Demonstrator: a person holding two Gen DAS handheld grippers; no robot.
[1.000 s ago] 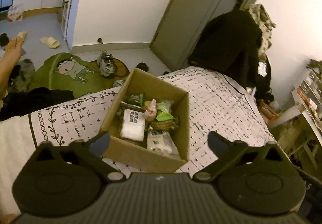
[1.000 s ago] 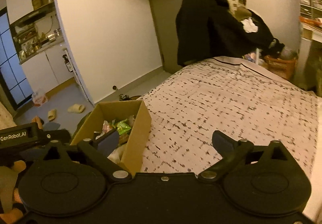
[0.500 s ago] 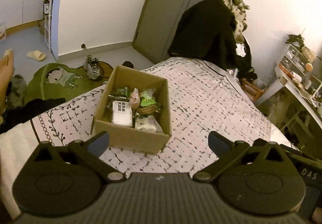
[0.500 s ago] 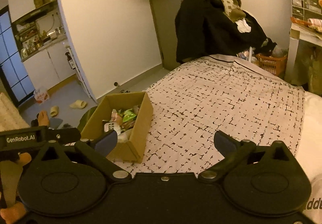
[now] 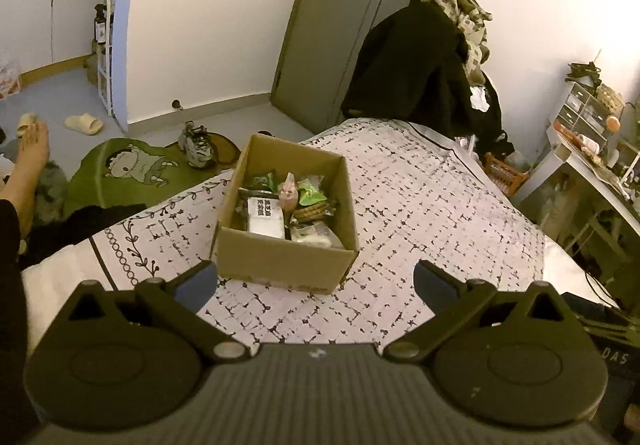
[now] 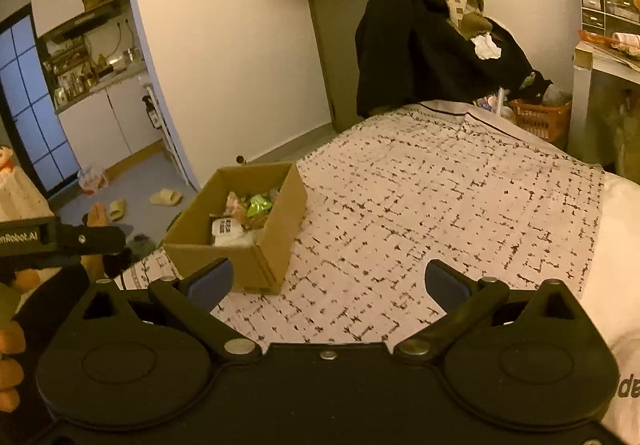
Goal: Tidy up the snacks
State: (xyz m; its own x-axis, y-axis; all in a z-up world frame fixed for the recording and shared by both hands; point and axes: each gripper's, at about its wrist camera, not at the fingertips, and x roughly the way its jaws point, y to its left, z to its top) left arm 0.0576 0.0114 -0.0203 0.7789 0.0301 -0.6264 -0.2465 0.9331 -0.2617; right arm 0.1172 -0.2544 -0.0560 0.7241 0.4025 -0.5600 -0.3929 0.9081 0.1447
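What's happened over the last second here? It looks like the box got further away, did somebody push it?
Nobody pushed it. Both grippers pulled back and rose: the left gripper and right gripper now show the cardboard box smaller, with more bedspread in view. Nothing was grasped or let go. The box, its snacks and both open jaws stayed as they were.

Matt brown cardboard box (image 5: 286,260) ahead of the jaws holds glossy plastic snack packets (image 5: 310,197); it sits on the soft patterned cloth bedspread (image 5: 420,205).
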